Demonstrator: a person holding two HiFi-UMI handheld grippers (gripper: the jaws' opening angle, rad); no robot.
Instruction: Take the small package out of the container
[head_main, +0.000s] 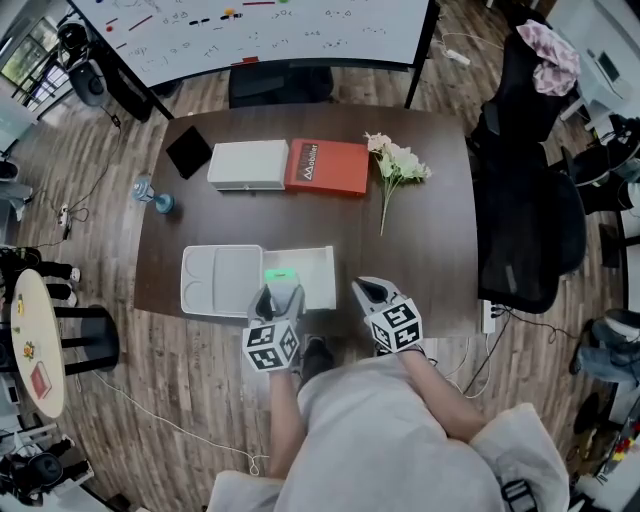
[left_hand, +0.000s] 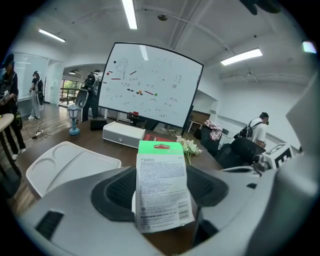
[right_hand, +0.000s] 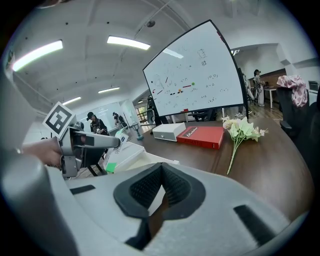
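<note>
The small package, a white card with a green top, stands upright between the jaws of my left gripper, which is shut on it. From the head view its green top shows just over the front of the white open container, with the left gripper at the table's near edge. My right gripper is to the right of the container, shut with nothing between its jaws. The right gripper view shows the left gripper holding the package beside the container.
A white compartmented lid lies left of the container. At the far side are a white box, a red book, a bunch of flowers, a black pad and a small blue lamp. Black office chairs stand to the right.
</note>
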